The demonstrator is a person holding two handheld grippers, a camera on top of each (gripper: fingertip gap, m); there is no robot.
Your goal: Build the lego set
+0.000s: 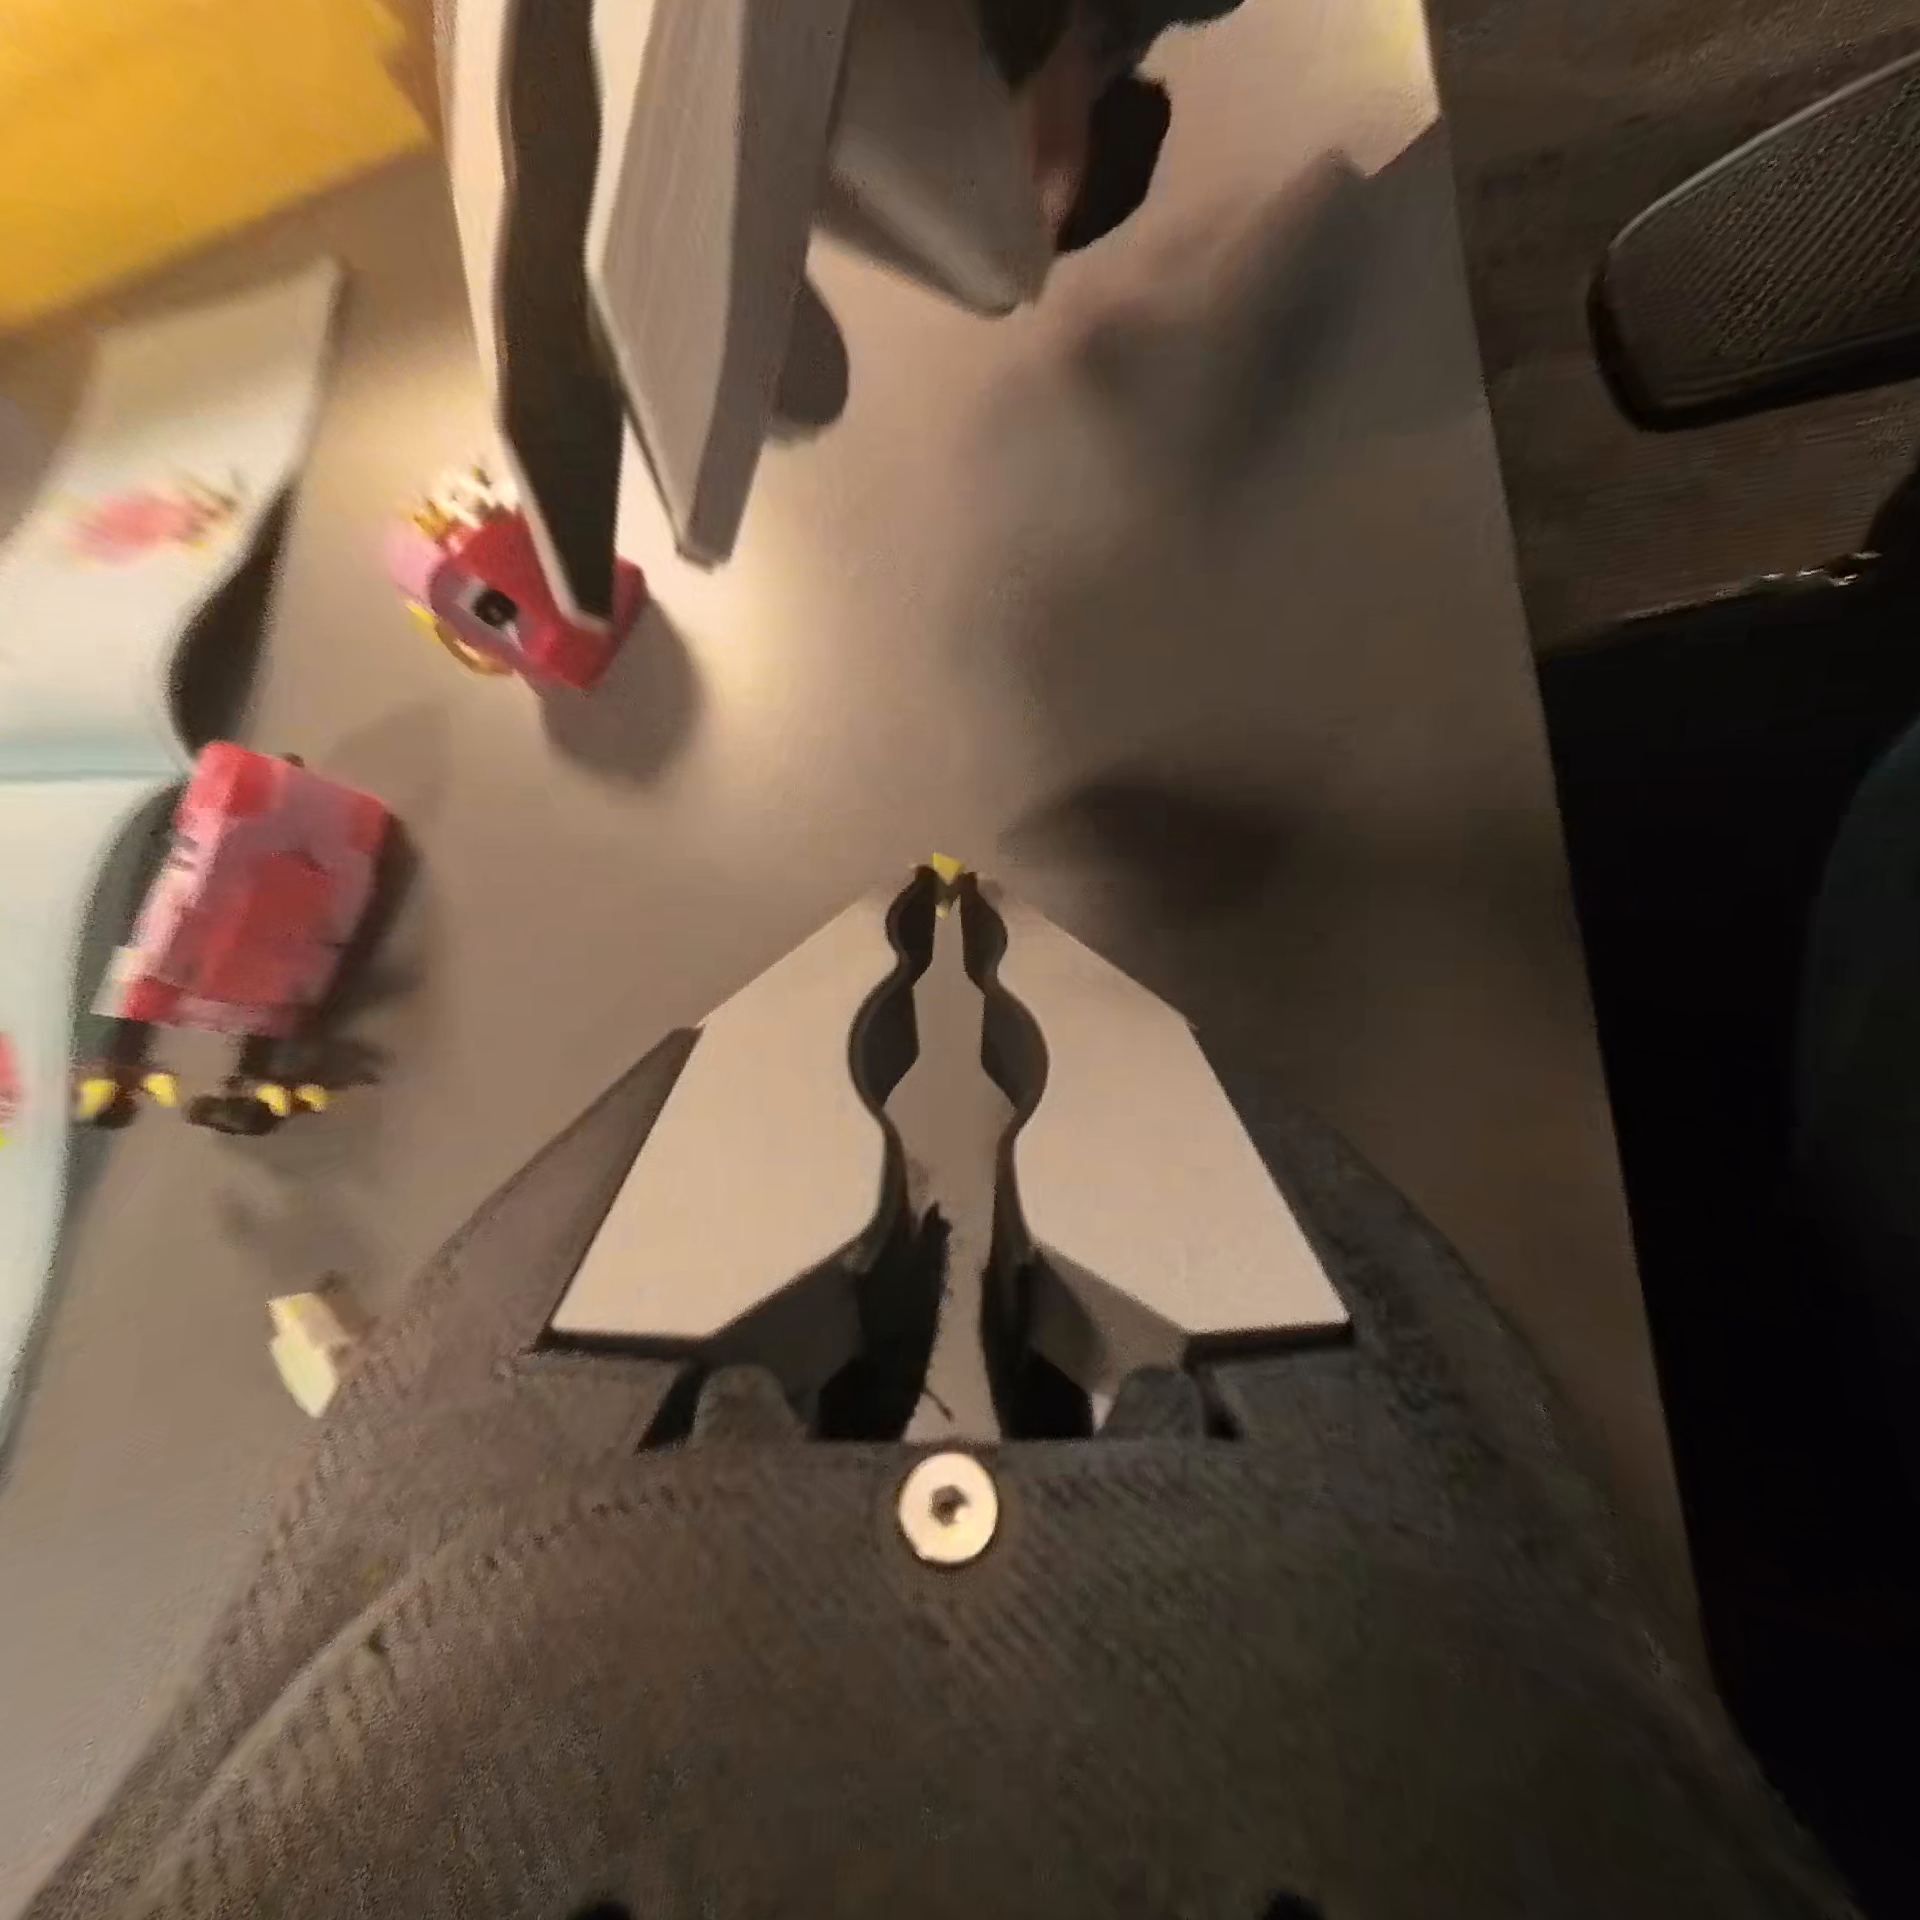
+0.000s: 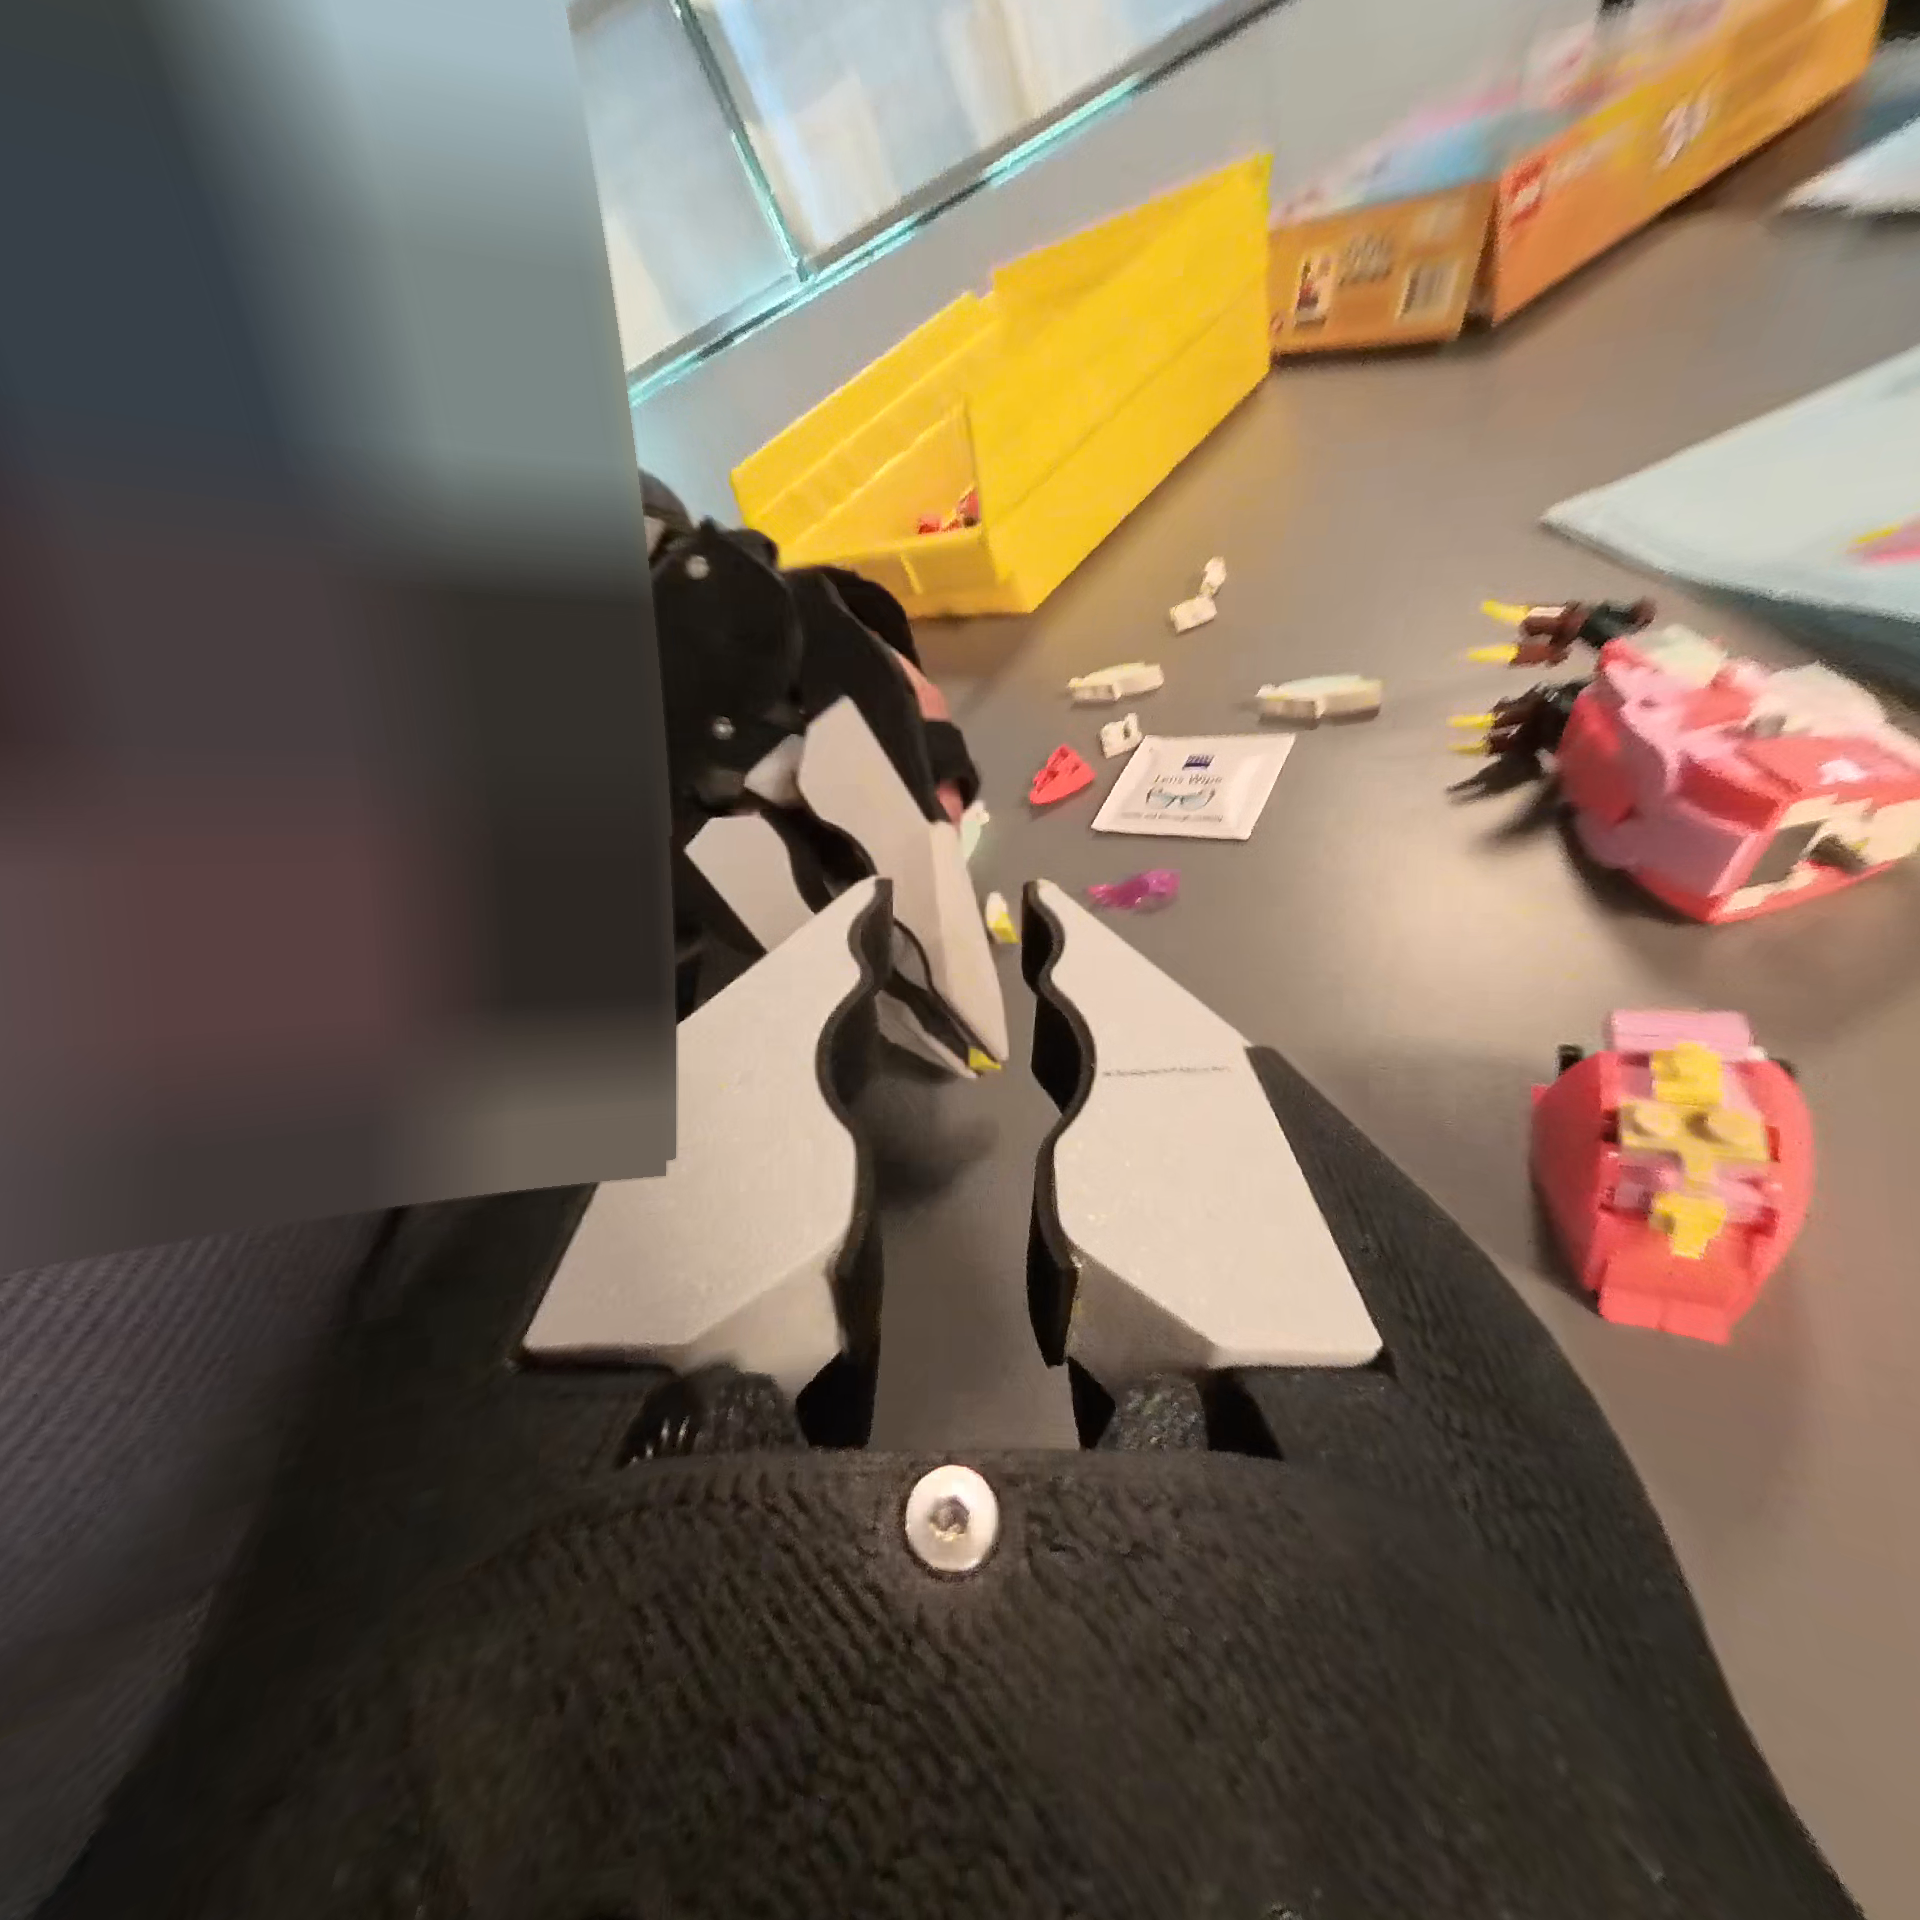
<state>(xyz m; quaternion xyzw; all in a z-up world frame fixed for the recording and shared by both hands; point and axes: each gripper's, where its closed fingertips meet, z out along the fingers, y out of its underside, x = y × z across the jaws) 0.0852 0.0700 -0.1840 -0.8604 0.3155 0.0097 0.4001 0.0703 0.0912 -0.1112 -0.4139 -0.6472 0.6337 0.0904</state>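
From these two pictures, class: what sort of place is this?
Probably a hobby or work table used for toy-brick building: a yellow parts bin, cardboard set boxes, and half-built red and pink brick models.

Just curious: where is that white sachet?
Right wrist view, mid-frame: the white sachet lies on the grey table, just right of a small red piece.

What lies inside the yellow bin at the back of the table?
A few small red pieces show at the low open front of the yellow bin. Its walls hide the rest of the inside.
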